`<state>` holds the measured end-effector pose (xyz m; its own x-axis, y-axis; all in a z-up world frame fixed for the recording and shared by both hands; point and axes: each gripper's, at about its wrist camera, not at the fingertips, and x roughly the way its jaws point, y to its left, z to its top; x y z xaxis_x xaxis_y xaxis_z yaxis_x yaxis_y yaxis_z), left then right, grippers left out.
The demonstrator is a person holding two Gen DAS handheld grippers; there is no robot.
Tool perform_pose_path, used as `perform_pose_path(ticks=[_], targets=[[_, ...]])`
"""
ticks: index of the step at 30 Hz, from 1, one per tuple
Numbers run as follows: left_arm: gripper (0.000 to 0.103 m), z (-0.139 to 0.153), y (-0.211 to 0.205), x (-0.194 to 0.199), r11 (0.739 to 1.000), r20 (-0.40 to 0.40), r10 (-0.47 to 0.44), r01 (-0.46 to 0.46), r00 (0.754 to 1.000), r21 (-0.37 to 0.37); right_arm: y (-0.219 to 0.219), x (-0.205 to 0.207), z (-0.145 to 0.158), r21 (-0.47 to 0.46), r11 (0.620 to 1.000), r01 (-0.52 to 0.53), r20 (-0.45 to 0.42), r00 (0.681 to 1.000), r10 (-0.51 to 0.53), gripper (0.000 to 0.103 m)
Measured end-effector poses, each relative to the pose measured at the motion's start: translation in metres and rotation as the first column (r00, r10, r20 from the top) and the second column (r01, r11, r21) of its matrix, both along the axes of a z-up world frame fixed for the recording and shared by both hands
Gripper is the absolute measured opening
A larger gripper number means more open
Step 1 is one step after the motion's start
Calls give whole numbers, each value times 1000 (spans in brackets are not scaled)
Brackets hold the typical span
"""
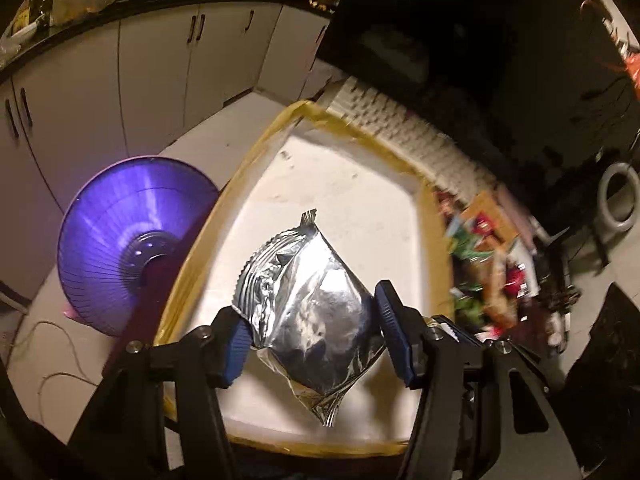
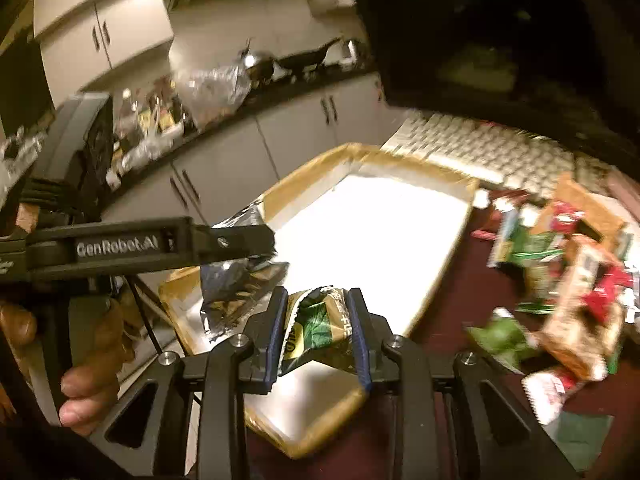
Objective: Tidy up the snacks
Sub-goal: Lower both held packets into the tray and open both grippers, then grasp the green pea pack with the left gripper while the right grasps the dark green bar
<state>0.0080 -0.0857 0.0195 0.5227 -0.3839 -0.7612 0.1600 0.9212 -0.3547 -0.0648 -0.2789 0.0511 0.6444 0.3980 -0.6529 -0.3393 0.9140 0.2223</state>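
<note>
1. While both grippers are held over the white tray [image 1: 360,184], the placing step is judged to be in hand: two packets are carried, none is yet laid inside.
2. The left gripper [image 1: 316,344] is clamped on a silver foil packet [image 1: 308,312], which is pinched across its width between the blue pads [image 1: 238,344]. The packet is crinkled, puffed, crimped at both ends, and hangs above the tray floor.
3. The right gripper [image 2: 318,340] is clenched on a green snack packet [image 2: 320,332]; its top is crumpled and yellow lettering is partly seen. It is held above the tray's near corner.
4. In the right wrist view the left gripper is seen just to the left, the foil packet beneath it.
5. Next move, as judged: each packet to be lowered to the tray floor, side by side, before the jaws are let go.
6. Beyond the tray, a loose pile of snacks [image 2: 560,280] lies on the dark table [image 2: 460,288]; much sorting is judged to remain.
7. A keyboard [image 1: 416,128] lies behind the tray.
</note>
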Motion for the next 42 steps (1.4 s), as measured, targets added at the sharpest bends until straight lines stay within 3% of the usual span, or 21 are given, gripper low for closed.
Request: perform_pose_path(ticks=[5,9,11,14,19,21,24,31,38,42], targets=[[60,-10,-7,4,995,5,-12,11,1000,99,33,4,-14,-115,993,3,-17,1000,-5,30],[67,-12,-8,3,993,6,-17,16,1000,119,39,9,-25,-160,987,7,-49,999,-15,32],[70,-11,-2,3,997,7,-1,1,1000,81,39,10,-24,-151,988,11,-51,999,-19,33],[82,-2,7,-4,998,54,59,-59,997,4,19,8,-19,-100,995,12,-53,998,-17,51],[85,5,-7,-9,993,100,40,-51,994,108,3,-15,-3,-1,999,38,-34,999,-38,62],[85,11,-6,-14,994,142,69,-80,987,73,-2,-16,-1,25,998,65,-25,998,-64,72],[85,20,-7,-18,995,169,87,-95,982,40,-12,-14,0,58,994,98,-13,995,-97,73],[85,39,-37,-37,999,231,-21,14,973,32,-52,-23,6,144,976,163,-39,987,-159,73],[86,41,-81,-45,979,191,-196,202,962,-12,-120,-51,2,101,935,341,-81,939,-333,73],[86,36,-108,-48,962,157,-270,273,950,4,-154,-52,-2,31,934,356,-137,927,-349,73]])
